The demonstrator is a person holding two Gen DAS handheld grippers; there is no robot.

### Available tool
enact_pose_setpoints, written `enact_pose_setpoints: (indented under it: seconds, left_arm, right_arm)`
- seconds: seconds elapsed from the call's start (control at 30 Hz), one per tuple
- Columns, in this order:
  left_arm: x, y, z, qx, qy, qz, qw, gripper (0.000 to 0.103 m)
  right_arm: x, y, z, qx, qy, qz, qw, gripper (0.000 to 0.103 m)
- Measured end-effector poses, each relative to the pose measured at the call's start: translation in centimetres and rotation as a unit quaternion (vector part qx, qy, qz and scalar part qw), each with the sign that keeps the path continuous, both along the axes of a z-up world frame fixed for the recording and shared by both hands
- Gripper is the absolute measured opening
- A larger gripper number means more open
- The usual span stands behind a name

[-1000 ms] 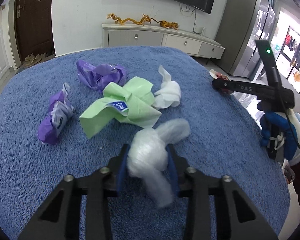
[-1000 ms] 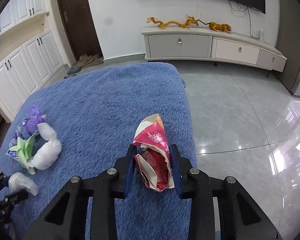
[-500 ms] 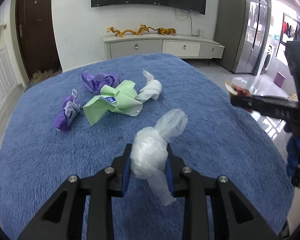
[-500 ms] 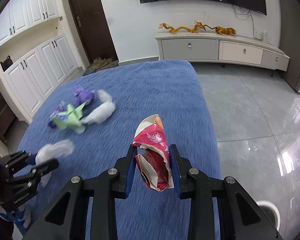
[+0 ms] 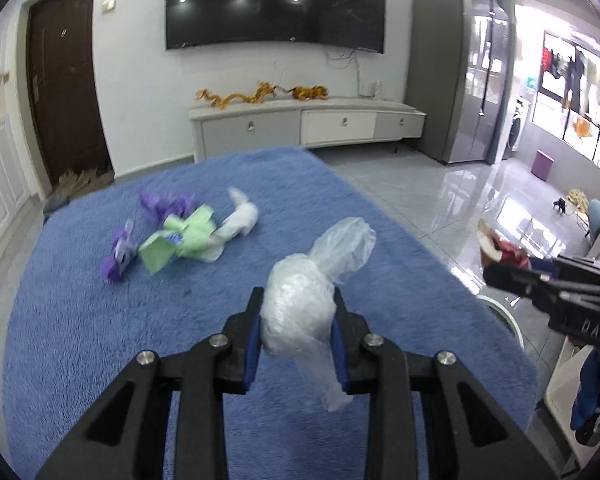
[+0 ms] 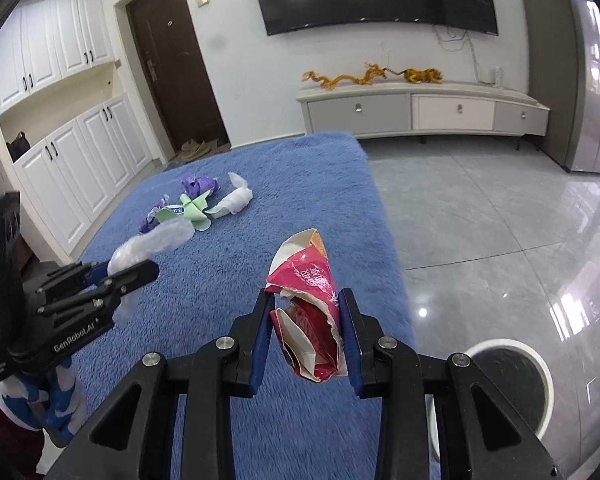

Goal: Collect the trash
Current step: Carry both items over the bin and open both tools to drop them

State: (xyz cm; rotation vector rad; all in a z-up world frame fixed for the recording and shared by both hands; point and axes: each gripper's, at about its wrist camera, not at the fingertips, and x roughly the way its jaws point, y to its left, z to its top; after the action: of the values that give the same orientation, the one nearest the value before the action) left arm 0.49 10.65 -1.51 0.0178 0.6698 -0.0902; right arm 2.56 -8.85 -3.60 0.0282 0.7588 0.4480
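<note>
My left gripper (image 5: 296, 312) is shut on a crumpled clear plastic bag (image 5: 308, 292), held above the blue carpeted table (image 5: 80, 340). My right gripper (image 6: 306, 320) is shut on a torn red and white wrapper (image 6: 308, 300), held over the table's right edge. A white round bin (image 6: 512, 376) with a dark inside stands on the floor at lower right. On the table lie a green wrapper (image 5: 180, 240), a white tissue (image 5: 242, 220) and two purple wrappers (image 5: 120, 252). The left gripper also shows in the right wrist view (image 6: 124, 272).
A white TV cabinet (image 5: 308, 124) stands against the far wall under a TV. White cupboards (image 6: 68, 168) and a dark door (image 6: 176, 68) are at the left. The grey tiled floor (image 6: 500, 220) lies right of the table.
Both grippers have risen and pulled back from the table with their trash. The right gripper has moved toward the table's right edge, and the white bin has come into view.
</note>
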Motion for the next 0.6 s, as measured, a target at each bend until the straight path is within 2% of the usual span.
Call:
enact_pose_setpoints:
  seconds: [0.27,0.47,0.6]
  left_arm:
    - [0.7,-6.3,2.3,0.024,-0.02,-0.05,0.9982,0.028]
    - [2.4,-13.2,1.7,0.051,-0.011,-0.109,0.9927,0.028]
    - [3.8,-17.9,0.3,0.062,0.01,-0.147,0.9872,0.028]
  right_arm:
    - [-2.2,-5.8,0.6,0.015,-0.015,-0.06,0.998,0.032]
    - [-1.9,-11.9,-0.9,0.031,-0.001,-0.132,0.991,0.032]
    - [-1.7,-15.9,-2.9,0.036,0.016,-0.178,0.983,0.033]
